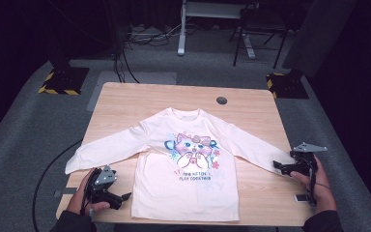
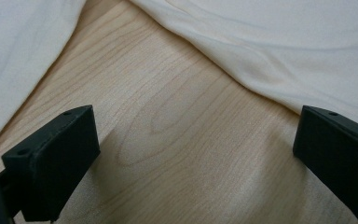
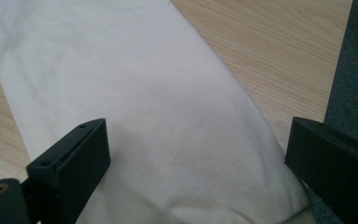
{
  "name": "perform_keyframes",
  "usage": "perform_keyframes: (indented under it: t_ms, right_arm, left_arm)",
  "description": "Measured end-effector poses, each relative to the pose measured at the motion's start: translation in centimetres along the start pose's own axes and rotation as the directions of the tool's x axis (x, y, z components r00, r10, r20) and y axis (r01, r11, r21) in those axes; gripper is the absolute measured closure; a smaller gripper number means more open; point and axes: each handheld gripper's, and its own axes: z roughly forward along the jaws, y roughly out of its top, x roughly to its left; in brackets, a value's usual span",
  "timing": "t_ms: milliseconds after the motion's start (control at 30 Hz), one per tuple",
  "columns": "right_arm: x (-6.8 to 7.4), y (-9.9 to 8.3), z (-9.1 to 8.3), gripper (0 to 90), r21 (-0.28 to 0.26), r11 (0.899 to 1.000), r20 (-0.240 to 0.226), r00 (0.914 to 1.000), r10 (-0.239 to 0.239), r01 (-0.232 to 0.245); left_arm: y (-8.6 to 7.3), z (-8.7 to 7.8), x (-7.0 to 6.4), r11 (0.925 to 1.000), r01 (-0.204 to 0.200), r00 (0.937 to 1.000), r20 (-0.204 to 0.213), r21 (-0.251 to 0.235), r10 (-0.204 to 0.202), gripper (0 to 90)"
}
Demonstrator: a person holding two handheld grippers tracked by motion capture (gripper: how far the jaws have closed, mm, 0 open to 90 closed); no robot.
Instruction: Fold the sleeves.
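A pale pink long-sleeved shirt [image 1: 188,159] lies flat and face up on the wooden surface [image 1: 251,113], sleeves spread to both sides, a cartoon kitten print [image 1: 192,147] on its chest. The left gripper [image 1: 121,198] rests near the front edge, between the left sleeve and the shirt's body; its jaws are spread wide over bare wood, holding nothing. The right gripper [image 1: 278,166] sits at the cuff of the right sleeve [image 3: 168,121], jaws spread on either side of the fabric without pinching it. A small dark round disc [image 1: 221,100] sits in the surface beyond the collar.
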Motion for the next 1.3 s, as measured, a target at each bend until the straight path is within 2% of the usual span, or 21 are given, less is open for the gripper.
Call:
perform_keyframes:
  t_ms: [200,233,300,467,633,733,767,800,867,967,1033,1100,1133,1233,1267,1300]
  right_arm:
    - [-0.1,-0.1,-0.2,6.0,0.007,1.000,0.000,1.0000,0.002,-0.002]
    - [-0.1,-0.1,-0.3,6.0,0.005,1.000,0.007,1.0000,-0.003,0.003]
    - [-0.6,-0.3,-0.3,5.5,-0.005,1.000,0.028,0.9995,0.018,-0.018]
    - [-1.2,-0.6,-0.1,3.8,-0.012,0.998,0.000,0.9982,0.061,-0.061]
    - [-1.1,-0.7,-0.3,7.3,-0.013,0.998,0.008,0.9984,0.057,-0.057]
    - [-0.9,-0.7,-0.9,14.8,-0.007,0.999,0.032,0.9982,0.052,-0.051]
    - [-0.9,-0.7,-0.9,14.8,-0.007,0.999,0.032,0.9982,0.052,-0.051]
    - [-0.4,-0.6,-1.1,24.2,-0.002,1.000,0.015,0.9995,0.029,-0.029]
    - [-0.1,-0.5,-1.2,25.6,0.003,1.000,0.007,0.9997,0.022,-0.022]
    - [0.3,-0.2,-1.3,36.8,0.013,1.000,-0.012,0.9999,0.005,-0.005]
    - [0.4,-0.1,-1.3,50.3,0.011,1.000,-0.015,0.9997,0.020,-0.020]
    - [0.5,0.0,-1.4,58.6,0.013,1.000,-0.024,0.9996,0.016,-0.015]
    - [0.5,0.0,-1.4,58.6,0.013,1.000,-0.024,0.9996,0.016,-0.015]
    - [0.7,0.1,-1.6,73.9,-0.009,0.999,-0.039,0.9987,0.034,-0.034]
    - [0.7,0.1,-1.6,73.9,-0.009,0.999,-0.039,0.9987,0.034,-0.034]
    - [0.9,0.3,-1.9,76.4,-0.034,0.999,-0.042,0.9983,0.041,-0.043]
  left_arm:
    - [0.0,0.0,0.0,1.0000,-0.001,1.0000,-0.001,0.000,0.001,0.2]
    - [0.0,0.0,0.0,1.0000,0.001,1.0000,0.000,0.000,-0.001,0.2]
    - [0.0,0.0,0.0,1.0000,0.000,1.0000,0.000,0.000,0.000,0.2]
    - [0.0,0.0,0.0,1.0000,0.000,1.0000,0.000,0.000,0.000,0.2]
    - [0.0,0.0,0.0,1.0000,-0.001,1.0000,0.000,0.000,0.001,0.2]
    - [0.0,0.0,0.0,1.0000,-0.001,1.0000,-0.001,0.000,0.001,0.2]
    - [0.0,0.0,0.0,1.0000,-0.001,1.0000,-0.001,0.000,0.001,0.2]
    - [0.0,0.0,0.0,1.0000,0.000,1.0000,0.000,0.000,0.000,0.2]
    - [0.0,0.0,0.0,1.0000,0.000,1.0000,0.000,0.000,0.000,0.2]
    - [0.0,0.0,0.0,1.0000,0.000,1.0000,0.000,0.000,0.000,0.2]
    - [0.0,0.0,0.0,1.0000,-0.001,1.0000,-0.001,0.000,0.001,0.2]
    - [0.0,0.0,0.0,1.0000,-0.001,1.0000,0.000,0.000,0.001,0.2]
    - [0.0,0.0,0.0,1.0000,-0.001,1.0000,-0.001,0.000,0.001,0.2]
    - [0.0,0.0,0.0,1.0000,0.000,1.0000,0.000,0.000,0.000,0.2]
    - [0.0,0.0,0.0,1.0000,0.000,1.0000,0.000,0.000,0.000,0.2]
    - [0.0,0.0,0.0,1.0000,-0.002,1.0000,-0.001,0.000,0.002,0.2]
